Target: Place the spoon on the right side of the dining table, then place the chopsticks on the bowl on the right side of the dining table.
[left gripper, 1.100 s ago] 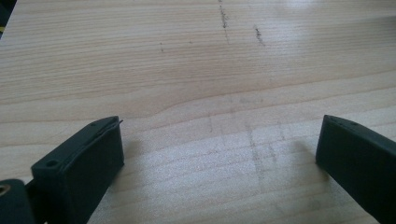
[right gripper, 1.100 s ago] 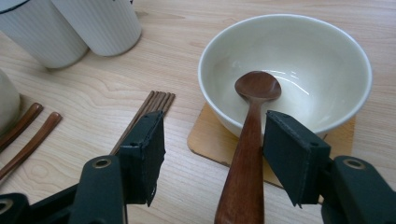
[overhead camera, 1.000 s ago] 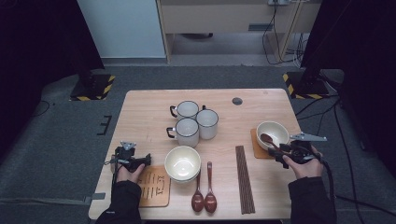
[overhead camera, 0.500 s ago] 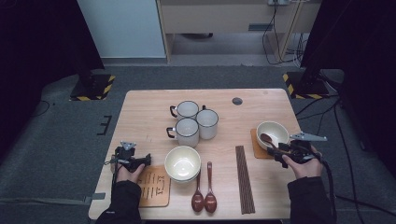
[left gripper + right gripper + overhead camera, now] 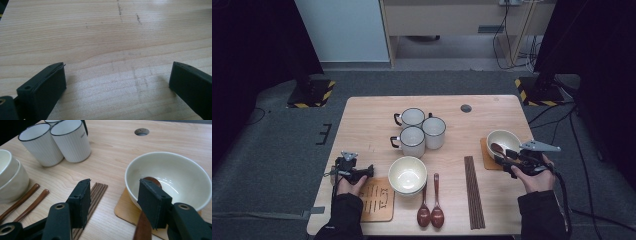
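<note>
The right gripper (image 5: pixel 113 200) has just been closing, its jaws apart beside a wooden spoon (image 5: pixel 146 217), not pressing it. The spoon's head lies in the cream bowl (image 5: pixel 175 165) on a coaster (image 5: pixel 123 211). Chopsticks (image 5: pixel 96 193) lie beside it, with mugs (image 5: pixel 71 141) farther away. The left gripper (image 5: pixel 117 82) is wide open over the table (image 5: pixel 105 32).

the table (image 5: pixel 372 120) is pale wood with fine grain. at 3 o'clock a cream bowl (image 5: pixel 504 141) holds a reddish-brown spoon (image 5: pixel 498 148) on a tan coaster (image 5: pixel 486 156). near 12 o'clock, white ribbed mugs (image 5: pixel 422 131) carry black rims. dark brown chopsticks (image 5: pixel 474 190) lie toward 5 o'clock. the gripper jaws are black.
</note>
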Demonstrator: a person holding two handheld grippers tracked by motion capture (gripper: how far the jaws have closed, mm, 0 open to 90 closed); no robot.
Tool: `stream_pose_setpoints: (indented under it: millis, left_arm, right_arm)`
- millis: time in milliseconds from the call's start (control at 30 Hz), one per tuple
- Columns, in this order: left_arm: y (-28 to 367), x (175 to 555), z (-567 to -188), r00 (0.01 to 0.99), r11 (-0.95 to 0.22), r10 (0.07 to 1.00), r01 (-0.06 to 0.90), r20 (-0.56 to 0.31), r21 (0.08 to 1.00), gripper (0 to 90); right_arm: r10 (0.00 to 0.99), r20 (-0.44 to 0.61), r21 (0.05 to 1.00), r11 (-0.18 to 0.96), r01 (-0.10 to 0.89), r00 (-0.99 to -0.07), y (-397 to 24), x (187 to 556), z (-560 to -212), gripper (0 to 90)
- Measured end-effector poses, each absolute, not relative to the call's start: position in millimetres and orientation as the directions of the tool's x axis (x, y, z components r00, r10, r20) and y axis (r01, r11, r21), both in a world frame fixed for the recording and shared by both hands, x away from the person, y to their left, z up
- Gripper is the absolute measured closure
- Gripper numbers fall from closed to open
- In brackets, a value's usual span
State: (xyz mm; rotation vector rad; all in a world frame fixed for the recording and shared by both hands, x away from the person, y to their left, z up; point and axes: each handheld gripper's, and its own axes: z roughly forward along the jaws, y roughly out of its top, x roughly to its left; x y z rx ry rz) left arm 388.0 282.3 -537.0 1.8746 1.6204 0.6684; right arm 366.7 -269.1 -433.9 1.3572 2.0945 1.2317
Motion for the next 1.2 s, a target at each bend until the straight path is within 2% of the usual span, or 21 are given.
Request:
stream_pose_setpoints:
  millis: [533,1200]
  left_arm:
    - [282.5,387.9,-536.9,0.144,-0.108,0.990,0.707,0.008,0.698,0.0]
    - [282.3,388.0,-537.0,0.142,-0.106,0.990,0.707,0.006,0.700,0.0]
  right_arm:
    - [0.831,0.139,0.823,0.206,0.530,-0.539,-243.5,361.9,-434.3,45.6]
    - [0.818,0.113,0.808,0.254,0.531,-0.563,-224.1,352.4,-451.3,46.3]
